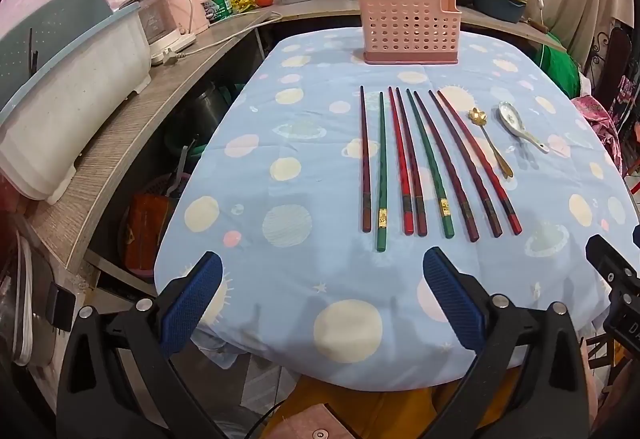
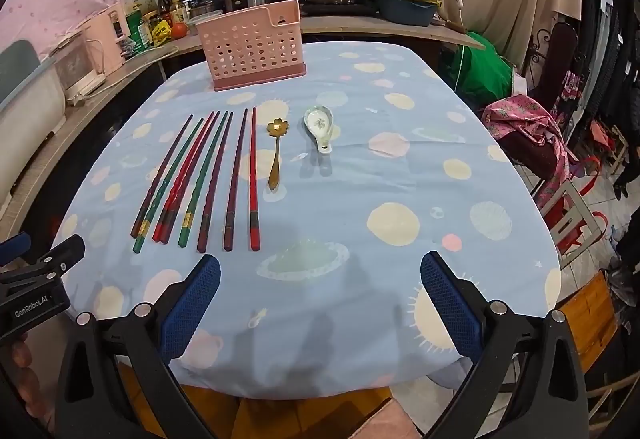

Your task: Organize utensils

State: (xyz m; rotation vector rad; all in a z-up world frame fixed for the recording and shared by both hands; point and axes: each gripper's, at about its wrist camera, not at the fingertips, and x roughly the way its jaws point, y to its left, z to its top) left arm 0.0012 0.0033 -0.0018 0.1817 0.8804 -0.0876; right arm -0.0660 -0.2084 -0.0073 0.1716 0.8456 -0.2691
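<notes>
Utensils lie in a neat row on the bench (image 1: 280, 143), which wears a blue cloth printed with planets: eight chopsticks (image 1: 416, 163) side by side in brown, green and red, then a gold flower-headed spoon (image 1: 490, 141) and a white ceramic spoon (image 1: 518, 125) to their right. Behind them, well apart, stands the pink perforated holder (image 1: 410, 25), seemingly empty.

Nothing has been picked up yet, so the step in hand is likely a first grasp. It would go best by taking one chopstick near its thick end, pads closing across the shaft, then tipping it upright before lowering it into the holder. The sticks lie close together, so a careless pinch could drag a neighbour along.

The left tool (image 1: 322, 303) and the right tool (image 2: 320, 303) both hover above the near edge of the bench, angled steeply downward, jaws spread fully wide and holding nothing.
</notes>
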